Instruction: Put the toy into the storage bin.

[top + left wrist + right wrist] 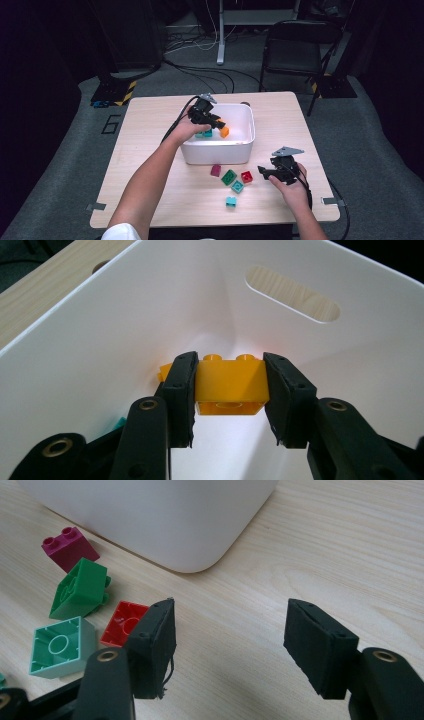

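Dark room, pale wooden table (150, 150), left gripper (216, 120) jaws clamped on orange brick (230, 385) inside white bin (220, 150), right gripper (230, 645) jaws apart

The high view looks forward and down over the whole table (150, 200), while each gripper view sits close, one inside the white bin (125, 315), the other just outside its corner.
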Action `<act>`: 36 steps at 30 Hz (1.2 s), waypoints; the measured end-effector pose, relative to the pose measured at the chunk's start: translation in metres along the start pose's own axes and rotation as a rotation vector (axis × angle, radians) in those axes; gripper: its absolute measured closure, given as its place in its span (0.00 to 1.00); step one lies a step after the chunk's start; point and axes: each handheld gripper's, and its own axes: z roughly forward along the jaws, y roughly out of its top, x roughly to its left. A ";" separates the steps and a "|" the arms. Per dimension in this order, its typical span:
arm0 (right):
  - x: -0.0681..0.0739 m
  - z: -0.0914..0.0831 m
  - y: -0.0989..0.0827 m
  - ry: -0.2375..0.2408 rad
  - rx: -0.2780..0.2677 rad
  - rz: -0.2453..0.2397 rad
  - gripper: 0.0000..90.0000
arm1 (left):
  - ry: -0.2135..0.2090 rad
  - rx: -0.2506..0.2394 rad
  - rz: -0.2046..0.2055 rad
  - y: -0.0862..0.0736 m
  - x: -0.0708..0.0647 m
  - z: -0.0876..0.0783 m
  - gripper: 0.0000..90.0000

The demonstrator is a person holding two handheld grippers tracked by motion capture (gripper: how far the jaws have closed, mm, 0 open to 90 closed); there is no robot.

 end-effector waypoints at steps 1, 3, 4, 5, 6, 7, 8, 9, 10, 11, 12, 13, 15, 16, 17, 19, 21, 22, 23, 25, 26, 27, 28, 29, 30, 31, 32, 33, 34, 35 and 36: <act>0.000 0.000 0.000 -0.002 -0.001 0.005 0.41 | 0.004 0.010 0.004 0.000 0.000 0.001 0.65; 0.000 0.000 0.000 -0.001 -0.001 0.003 0.41 | 0.010 0.027 -0.004 -0.002 0.001 0.003 0.65; 0.000 0.000 0.000 -0.001 0.000 0.003 0.41 | 0.017 0.033 -0.004 -0.002 0.000 0.003 0.65; 0.000 0.000 0.000 -0.001 -0.001 0.003 0.41 | 0.021 0.046 -0.001 -0.003 0.001 0.004 0.65; 0.000 0.000 0.000 -0.003 -0.001 0.003 0.41 | 0.022 0.048 -0.003 -0.003 0.000 0.004 0.64; 0.000 0.000 0.000 -0.001 -0.001 0.003 0.41 | 0.023 0.048 0.002 -0.003 0.000 0.004 0.63; 0.001 0.000 0.000 -0.001 0.000 0.006 0.41 | 0.027 0.051 0.009 -0.003 -0.001 0.003 0.62; 0.001 0.000 0.000 -0.001 0.000 0.006 0.41 | 0.027 0.051 0.009 -0.003 -0.001 0.003 0.61; 0.001 0.000 0.000 -0.003 0.001 0.006 0.41 | 0.037 0.048 0.019 -0.002 -0.002 0.001 0.59; 0.001 0.000 0.000 -0.002 0.001 0.007 0.41 | 0.036 0.047 0.023 -0.002 -0.003 -0.001 0.59; 0.001 0.001 0.000 -0.006 -0.001 0.013 0.41 | 0.038 0.042 0.024 -0.002 -0.003 -0.002 0.59; 0.000 0.000 0.000 -0.001 0.003 0.001 0.41 | 0.042 0.041 0.030 -0.002 -0.004 -0.004 0.59; 0.000 0.001 0.000 -0.001 0.003 0.001 0.40 | 0.044 0.030 0.035 -0.002 -0.006 -0.008 0.59; 0.000 0.001 0.000 -0.001 0.003 0.001 0.40 | 0.044 0.024 0.036 -0.002 -0.007 -0.010 0.59; 0.000 0.001 0.000 -0.001 0.004 -0.001 0.40 | 0.045 0.024 0.044 -0.001 -0.008 -0.013 0.59; 0.000 0.001 0.000 0.000 0.005 -0.001 0.40 | 0.048 0.018 0.048 -0.001 -0.009 -0.015 0.59; 0.000 0.001 -0.001 -0.001 0.006 -0.002 0.40 | 0.049 0.002 0.052 0.000 -0.012 -0.022 0.59; 0.000 0.001 -0.001 -0.001 0.006 -0.003 0.40 | 0.050 -0.012 0.056 0.001 -0.014 -0.027 0.60; 0.001 0.001 -0.001 -0.001 0.006 -0.003 0.40 | 0.049 -0.037 0.059 0.002 -0.018 -0.033 0.60; 0.000 0.001 -0.001 -0.001 0.005 -0.001 0.40 | 0.046 -0.058 0.064 0.003 -0.023 -0.042 0.60; 0.000 0.001 -0.001 -0.002 0.005 0.000 0.40 | 0.042 -0.066 0.069 0.003 -0.025 -0.046 0.60; 0.001 0.001 -0.001 -0.002 0.005 0.001 0.40 | 0.042 -0.066 0.069 0.003 -0.025 -0.046 0.60; 0.001 0.001 -0.001 -0.002 0.005 0.005 0.40 | 0.044 -0.071 0.079 0.004 -0.028 -0.050 0.60; 0.000 0.001 -0.001 -0.002 0.005 0.005 0.40 | 0.038 -0.079 0.078 0.003 -0.031 -0.055 0.60; 0.000 0.001 -0.001 -0.002 0.005 0.006 0.40 | 0.036 -0.088 0.088 0.002 -0.034 -0.062 0.60; 0.000 0.001 -0.001 -0.002 0.005 0.006 0.40 | 0.036 -0.088 0.088 0.002 -0.034 -0.062 0.60; 0.000 0.001 -0.001 -0.002 0.006 0.005 0.40 | 0.035 -0.096 0.091 0.002 -0.037 -0.067 0.60; 0.000 0.001 -0.001 -0.004 0.007 0.007 0.40 | 0.036 -0.102 0.096 0.001 -0.038 -0.070 0.60; 0.001 0.002 -0.001 -0.004 0.007 0.009 0.40 | 0.035 -0.108 0.096 0.001 -0.041 -0.074 0.60; 0.000 0.002 -0.001 -0.004 0.010 0.007 0.40 | 0.030 -0.111 0.097 0.000 -0.043 -0.077 0.60; 0.000 0.002 -0.001 -0.007 0.010 0.003 0.40 | 0.028 -0.112 0.105 -0.001 -0.046 -0.082 0.60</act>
